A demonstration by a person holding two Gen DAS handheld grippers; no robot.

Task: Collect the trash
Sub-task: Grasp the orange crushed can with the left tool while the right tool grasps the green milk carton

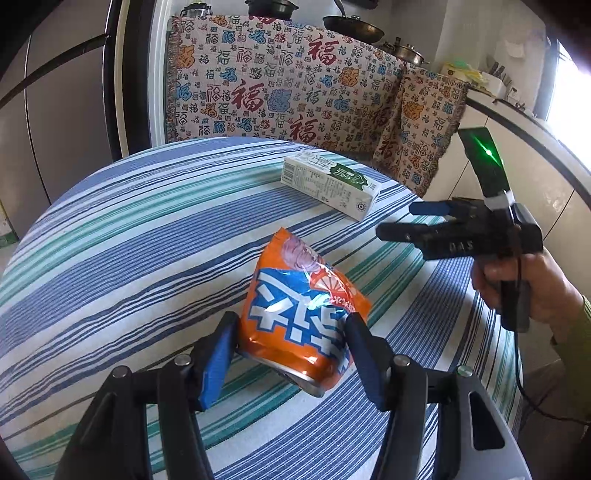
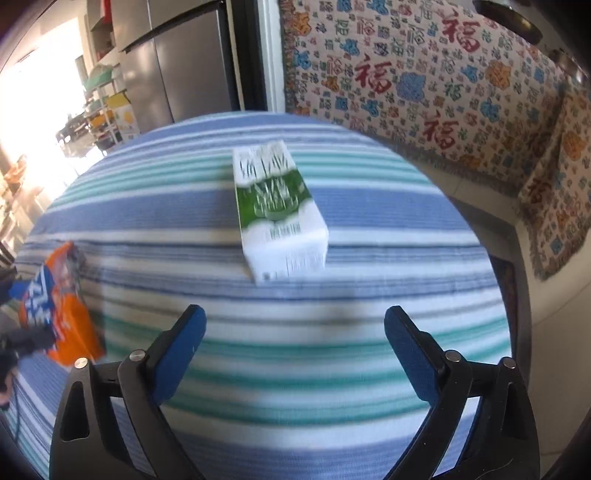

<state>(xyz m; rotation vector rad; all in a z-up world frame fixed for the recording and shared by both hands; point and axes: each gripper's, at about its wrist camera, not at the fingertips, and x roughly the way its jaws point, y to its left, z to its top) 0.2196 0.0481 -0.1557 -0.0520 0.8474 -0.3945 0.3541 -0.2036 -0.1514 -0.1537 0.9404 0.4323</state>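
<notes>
A crushed orange drink can (image 1: 295, 314) sits between the blue pads of my left gripper (image 1: 291, 318). Both pads press on its sides, and its base tilts toward the camera. The right wrist view catches the same can (image 2: 62, 306) at the far left edge. A green and white milk carton (image 1: 328, 184) lies on its side on the striped tablecloth (image 1: 147, 221). My right gripper (image 2: 295, 312) stands wide open a little short of the carton (image 2: 280, 214), nothing between its fingers. The left wrist view has that right gripper (image 1: 395, 220) just to the right of the carton, pointing at it.
A person's hand (image 1: 535, 291) holds the right gripper's handle, with a cable hanging off it. Behind the round table hangs a patterned cloth (image 1: 277, 81) with pans (image 1: 354, 27) on top. A steel fridge (image 2: 177, 62) stands to the left, a white counter (image 1: 517, 122) to the right.
</notes>
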